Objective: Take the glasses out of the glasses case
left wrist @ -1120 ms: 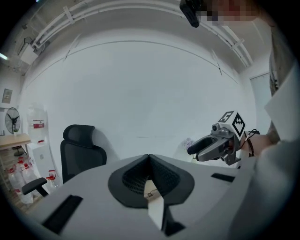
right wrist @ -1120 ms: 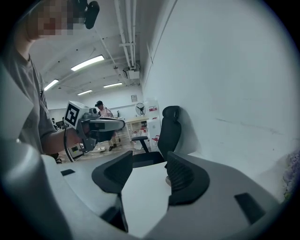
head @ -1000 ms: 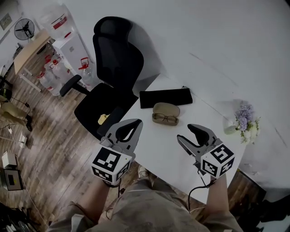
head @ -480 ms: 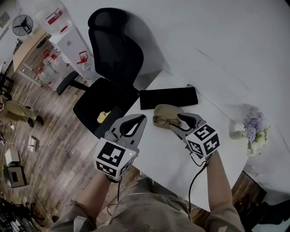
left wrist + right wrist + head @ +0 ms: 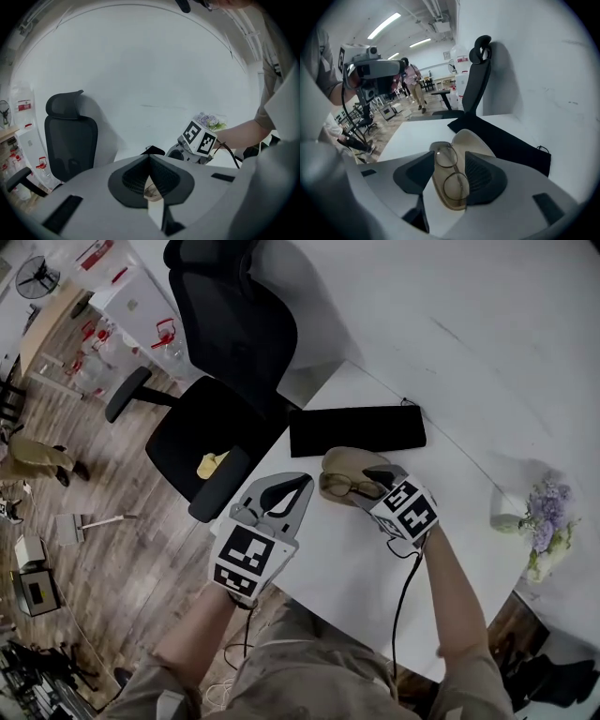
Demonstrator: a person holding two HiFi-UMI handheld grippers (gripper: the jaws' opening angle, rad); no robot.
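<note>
A tan glasses case point(image 5: 349, 463) lies open on the white table point(image 5: 347, 554), with thin-rimmed glasses point(image 5: 339, 487) in its lower half. My right gripper point(image 5: 368, 486) is down over the case, pointing steeply at it. In the right gripper view the right gripper point(image 5: 450, 153) stands open, one finger on each side of the glasses point(image 5: 452, 177), and the case's lid point(image 5: 471, 140) lies just beyond; the pads do not press on anything. My left gripper point(image 5: 302, 482) hovers left of the case, its fingertips together. The left gripper point(image 5: 149, 158) is shut and holds nothing.
A flat black pouch point(image 5: 356, 430) lies behind the case. A black office chair point(image 5: 225, 343) stands off the table's left edge. A small vase of purple flowers point(image 5: 548, 526) sits at the far right. White wall runs behind the table.
Both grippers have come down and forward. The right one swung left from open table onto the case, so its fingers now flank the glasses. The left one closed in on the case's left side.
</note>
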